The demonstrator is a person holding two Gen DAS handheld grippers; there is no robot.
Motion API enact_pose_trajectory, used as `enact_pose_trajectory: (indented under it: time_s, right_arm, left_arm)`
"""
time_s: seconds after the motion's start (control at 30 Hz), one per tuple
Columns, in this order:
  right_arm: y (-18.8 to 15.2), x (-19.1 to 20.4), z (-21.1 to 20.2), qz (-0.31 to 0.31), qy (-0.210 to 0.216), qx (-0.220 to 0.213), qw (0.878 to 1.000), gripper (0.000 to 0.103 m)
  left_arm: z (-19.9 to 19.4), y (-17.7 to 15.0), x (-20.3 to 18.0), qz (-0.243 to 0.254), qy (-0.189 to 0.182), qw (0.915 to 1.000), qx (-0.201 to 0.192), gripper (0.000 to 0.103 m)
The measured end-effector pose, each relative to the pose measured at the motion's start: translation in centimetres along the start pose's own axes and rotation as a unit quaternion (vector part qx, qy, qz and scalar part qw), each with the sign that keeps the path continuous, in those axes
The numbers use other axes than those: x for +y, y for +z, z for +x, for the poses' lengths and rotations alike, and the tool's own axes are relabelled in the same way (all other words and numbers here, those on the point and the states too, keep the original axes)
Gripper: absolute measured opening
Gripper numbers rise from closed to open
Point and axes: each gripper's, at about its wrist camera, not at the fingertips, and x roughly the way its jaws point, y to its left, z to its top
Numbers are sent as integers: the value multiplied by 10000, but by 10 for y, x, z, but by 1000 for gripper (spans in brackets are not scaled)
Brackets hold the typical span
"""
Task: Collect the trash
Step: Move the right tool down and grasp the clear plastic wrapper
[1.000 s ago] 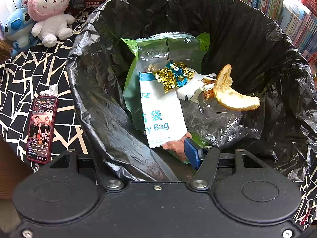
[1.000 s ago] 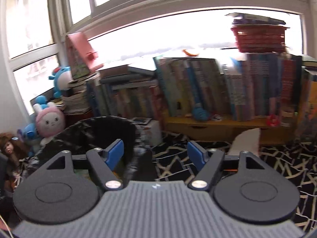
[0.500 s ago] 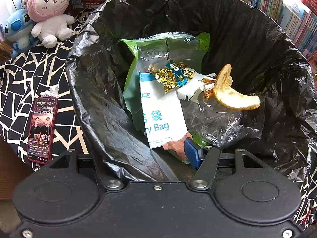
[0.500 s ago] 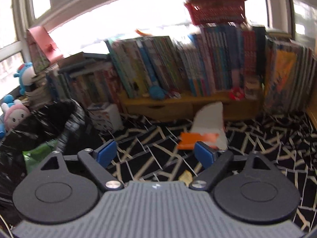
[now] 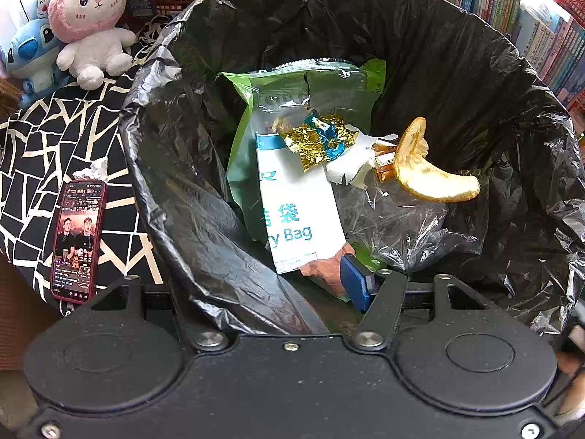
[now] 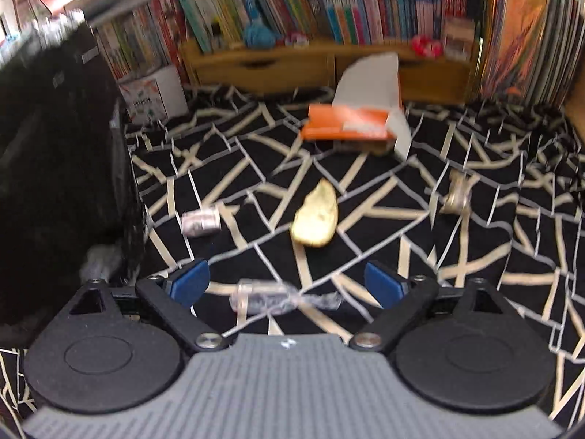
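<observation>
The black trash bag (image 5: 457, 55) fills the left wrist view. It holds a green and white plastic pouch (image 5: 296, 212), a gold and blue foil wrapper (image 5: 314, 139) and a citrus peel (image 5: 427, 172). My left gripper (image 5: 292, 289) straddles the bag's near rim and is shut on it. One blue pad (image 5: 356, 285) shows inside the bag; the other is hidden behind the plastic. My right gripper (image 6: 287, 281) is open low over the patterned cloth, with a clear plastic wrapper (image 6: 263, 298) lying between its fingers. Farther off lie a yellow peel (image 6: 316, 219) and two crumpled wrappers (image 6: 201, 223) (image 6: 457, 197).
A phone (image 5: 76, 241) and a tissue (image 5: 93, 170) lie left of the bag, with plush toys (image 5: 91, 22) behind. In the right wrist view the bin (image 6: 55, 164) stands at the left, an orange box with white paper (image 6: 351, 124) ahead, and bookshelves (image 6: 329, 11) at the back.
The right gripper has swung down and right, from facing the window and books to facing the cloth with its trash, staying open. The left gripper and the bag have not moved.
</observation>
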Motion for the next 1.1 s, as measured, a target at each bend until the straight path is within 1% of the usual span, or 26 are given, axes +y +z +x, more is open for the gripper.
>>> enact_pose_trajectory:
  time_s: [0.1,0.27,0.4,0.6,0.73,0.87,1.1]
  right_arm:
    - [-11,4,11,118,-50,68,9999,97]
    - [-21,10,24,322,-236,42,9992,97]
    - [-25,14,34,368,-351,51,9987,97]
    - [-25,17,51,413,-417,121,9982,101]
    - [-24,19,60,379,-494,125,9980,103]
    - [-27,18,69,376,-569,230,9974,103]
    - [-30,20,70,66,-590,238,9980,103]
  left_arm:
    - [0,0,-1,42,14,10000,5,60]
    - [1,-1,-2,81,35,10000,10,60]
    - [1,-1,-2,108,48,9999,13,60]
    - [1,-1,-3,169,71,9998,30,60]
    - [2,-1,-4,201,80,9998,42,60]
    - [2,0,-4,207,81,9997,45,60]
    - [2,0,-4,209,79,9997,47,60]
